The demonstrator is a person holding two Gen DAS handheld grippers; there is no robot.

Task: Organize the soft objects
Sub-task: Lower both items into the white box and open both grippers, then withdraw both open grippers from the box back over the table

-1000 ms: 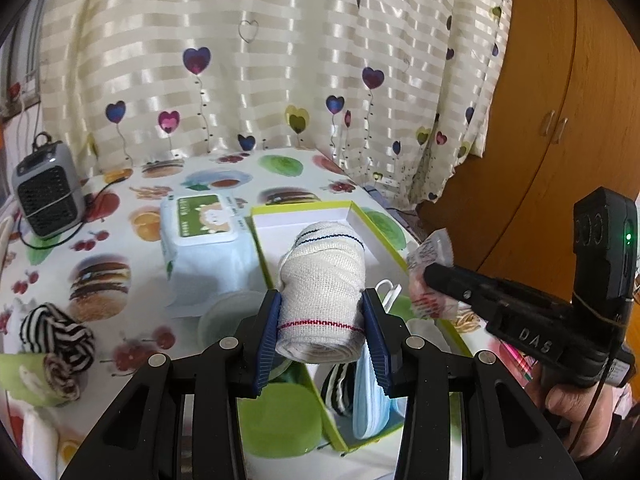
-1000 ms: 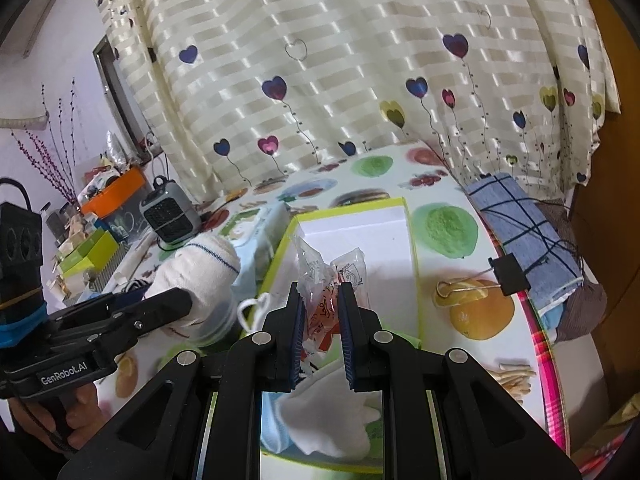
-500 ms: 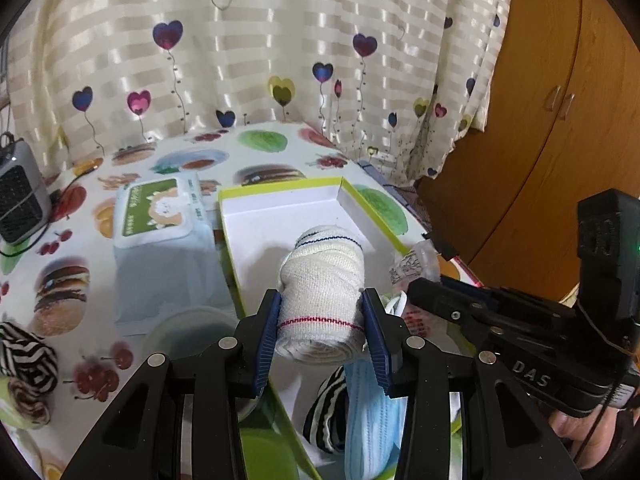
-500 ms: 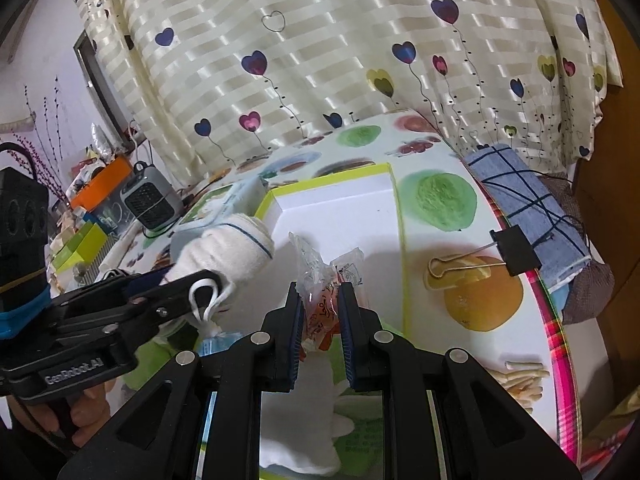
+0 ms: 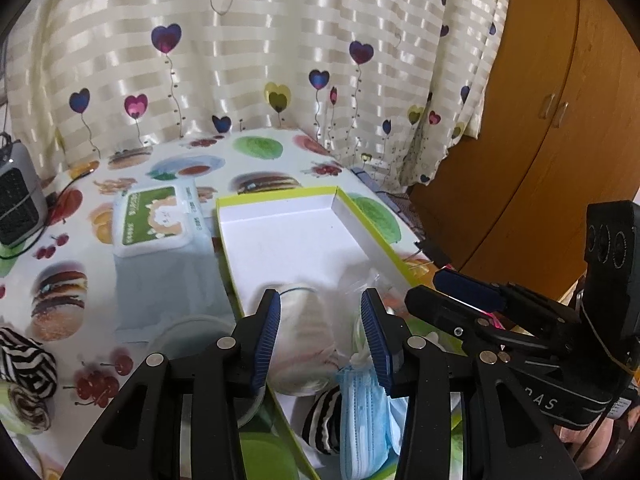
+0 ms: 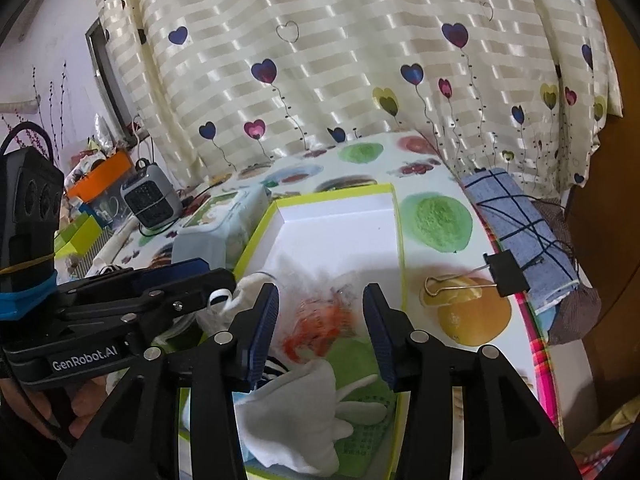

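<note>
A white box with a lime-green rim [image 5: 276, 199] [image 6: 332, 195] lies on the table. My left gripper [image 5: 324, 336] is open above it; a rolled cream sock [image 5: 306, 344], blurred, sits between and below the jaws, apart from both pads. My right gripper [image 6: 320, 328] is open too; a clear packet with red print [image 6: 320, 326], blurred, lies in the box below it. A blue face mask [image 5: 366, 420], a striped sock [image 5: 322, 424] and white gloves [image 6: 304, 412] lie in the box's near end. Each gripper shows in the other's view: the right [image 5: 468, 292], the left [image 6: 188, 270].
A wet-wipes pack [image 5: 154, 220] lies left of the box. A striped sock roll [image 5: 24, 364] sits at the far left, a small grey heater [image 5: 16, 200] behind it. A binder clip [image 6: 506, 272] and a blue checked cloth [image 6: 520, 232] lie right of the box. A wooden cupboard [image 5: 560, 120] stands on the right.
Both grippers opened. The cream sock dropped out of the left jaws and the red-print packet out of the right jaws, both into the box.
</note>
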